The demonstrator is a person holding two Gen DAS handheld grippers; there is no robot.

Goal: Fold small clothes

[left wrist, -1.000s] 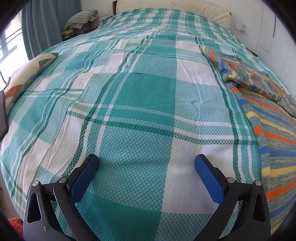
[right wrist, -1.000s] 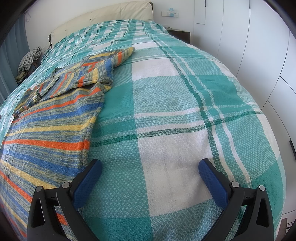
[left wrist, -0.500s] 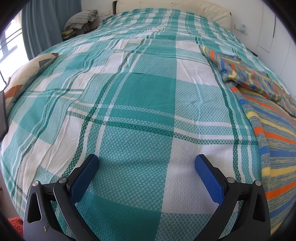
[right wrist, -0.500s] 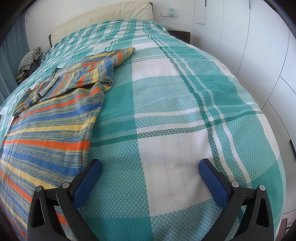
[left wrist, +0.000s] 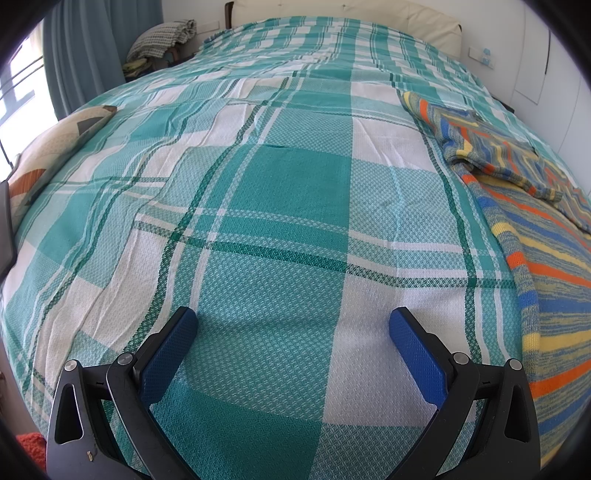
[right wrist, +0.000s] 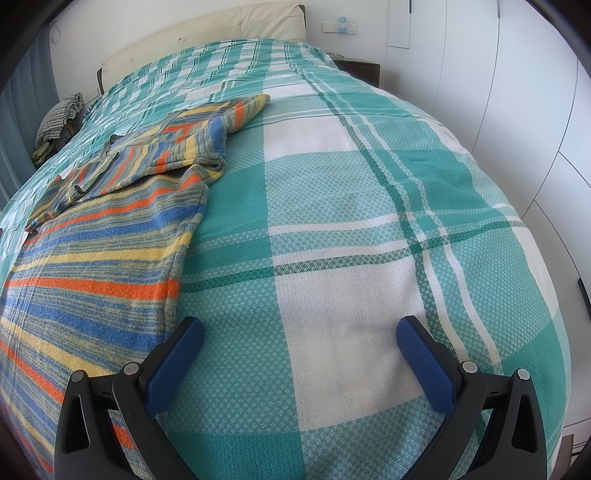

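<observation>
A striped knit garment (right wrist: 99, 236) in blue, orange and yellow lies flat on the bed, its upper part with a sleeve folded across it. In the left wrist view it (left wrist: 546, 258) lies at the right edge. My left gripper (left wrist: 291, 325) is open and empty, low over the bedspread, left of the garment. My right gripper (right wrist: 299, 332) is open and empty over the bedspread, just right of the garment's side edge. Its left fingertip (right wrist: 184, 339) is close to the garment's edge.
The bed has a teal and white plaid cover (left wrist: 288, 184) and a cream headboard (right wrist: 236, 29). A patterned pillow (left wrist: 48, 155) lies at the bed's left side. A folded blanket (left wrist: 162, 37) sits by the curtain. White wardrobe doors (right wrist: 517, 110) stand along the right.
</observation>
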